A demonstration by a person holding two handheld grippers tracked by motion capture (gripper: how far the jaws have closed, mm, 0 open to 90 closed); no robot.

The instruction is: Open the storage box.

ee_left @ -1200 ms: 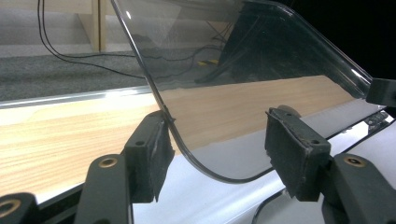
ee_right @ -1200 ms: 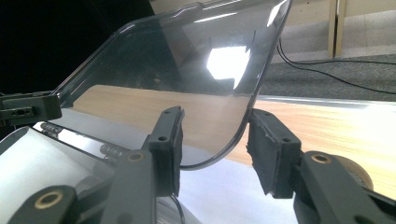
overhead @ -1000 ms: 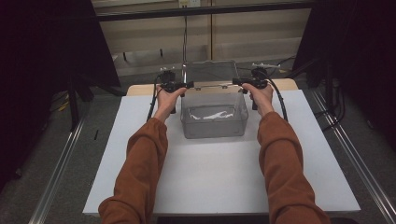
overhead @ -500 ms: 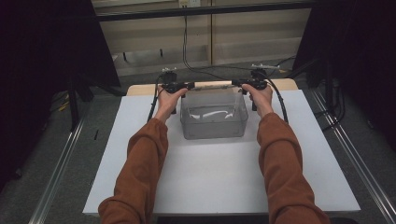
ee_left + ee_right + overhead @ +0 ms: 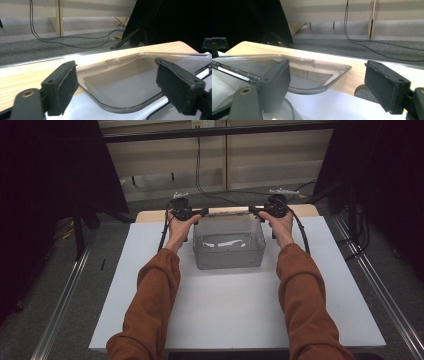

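Your clear plastic bin sits on the white sheet toward the far side of the table, upright with its mouth facing up, and inside it you can make out a pale, thin thing lying on the bottom (too small and blurred to say what it is). A clear lid lies tilted behind the bin's far edge, over the bare wooden strip of the table; its long axis runs across the table from your left hand to your right, in line with the bin's long side. Your left gripper is at the lid's left end and your right gripper at its right end, the two pointing inward at each other. In the left gripper view the lid's rounded corner lies between the two black pads, which stand wide and clear of it; the jaws have just been opening. In the right gripper view the lid's other corner reaches past the left pad into the gap, the right pad well apart from it, and those jaws too have just been opening, so neither gripper presses on the lid.
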